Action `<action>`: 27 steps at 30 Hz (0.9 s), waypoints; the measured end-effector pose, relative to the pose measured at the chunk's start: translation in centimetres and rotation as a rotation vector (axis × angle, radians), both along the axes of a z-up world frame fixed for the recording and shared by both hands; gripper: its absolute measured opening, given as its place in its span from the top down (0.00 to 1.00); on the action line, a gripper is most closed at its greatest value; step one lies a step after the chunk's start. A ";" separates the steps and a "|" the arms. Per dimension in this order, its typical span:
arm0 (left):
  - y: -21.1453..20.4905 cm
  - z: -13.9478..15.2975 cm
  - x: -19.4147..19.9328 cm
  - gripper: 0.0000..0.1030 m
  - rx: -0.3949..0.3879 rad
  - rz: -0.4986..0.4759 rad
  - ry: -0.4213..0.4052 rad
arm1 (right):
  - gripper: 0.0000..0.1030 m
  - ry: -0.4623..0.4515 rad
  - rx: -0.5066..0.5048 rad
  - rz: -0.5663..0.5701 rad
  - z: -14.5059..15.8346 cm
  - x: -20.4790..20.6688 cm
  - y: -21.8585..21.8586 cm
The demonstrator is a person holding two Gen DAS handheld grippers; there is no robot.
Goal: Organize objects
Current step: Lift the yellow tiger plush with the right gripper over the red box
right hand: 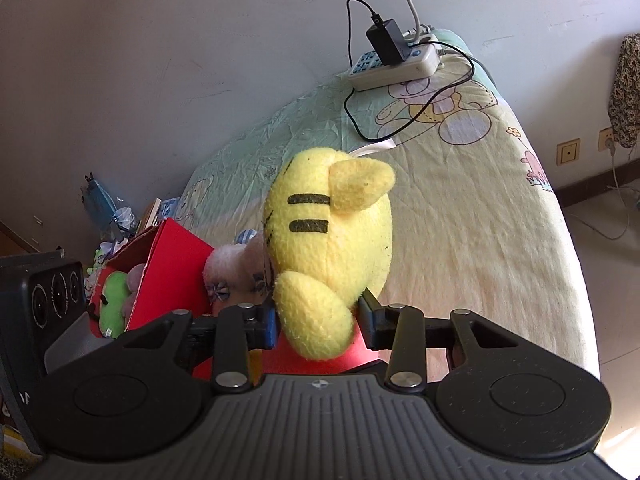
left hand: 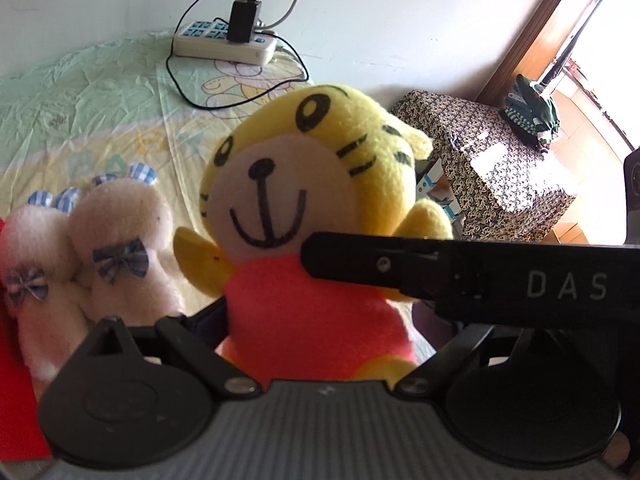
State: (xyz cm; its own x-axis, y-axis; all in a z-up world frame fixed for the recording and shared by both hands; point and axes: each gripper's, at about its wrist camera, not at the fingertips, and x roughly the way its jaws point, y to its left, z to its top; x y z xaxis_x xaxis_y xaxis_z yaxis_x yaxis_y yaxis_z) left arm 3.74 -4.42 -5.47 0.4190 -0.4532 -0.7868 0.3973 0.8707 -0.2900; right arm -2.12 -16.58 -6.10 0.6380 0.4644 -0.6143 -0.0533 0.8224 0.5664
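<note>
A yellow tiger plush [left hand: 304, 184] in a pink shirt hangs upright over the bed, facing the left wrist camera. My left gripper [left hand: 316, 316] stands wide around its pink body; the left pad touches the shirt, while the right finger is hidden behind the other gripper's black finger [left hand: 400, 270]. Seen from behind in the right wrist view, the tiger plush [right hand: 332, 232] has my right gripper [right hand: 320, 320] shut on its lower body, with both pads pressed into its sides. Two pale bears with blue check bows [left hand: 100, 248] lie on the sheet to the left.
A red box [right hand: 172, 272] holding a green plush [right hand: 114, 300] stands at the bed's left edge. A power strip [left hand: 224, 42] with a black charger and cables lies at the bed's far end. A cloth-covered box [left hand: 500, 168] stands beside the bed on the right.
</note>
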 end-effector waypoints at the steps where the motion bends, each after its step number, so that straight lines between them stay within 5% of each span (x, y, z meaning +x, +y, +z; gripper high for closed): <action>1: 0.2 0.2 -0.4 0.09 0.000 0.001 -0.007 | 0.60 -0.008 -0.005 0.006 0.2 -0.2 0.3; 15: 6.5 4.0 -4.5 0.10 -0.018 0.037 -0.110 | 0.60 -0.111 -0.028 0.053 4.2 -1.8 6.8; 27: 16.2 8.3 -5.9 0.10 -0.029 0.039 -0.224 | 0.60 -0.203 -0.027 0.056 7.9 -1.1 15.7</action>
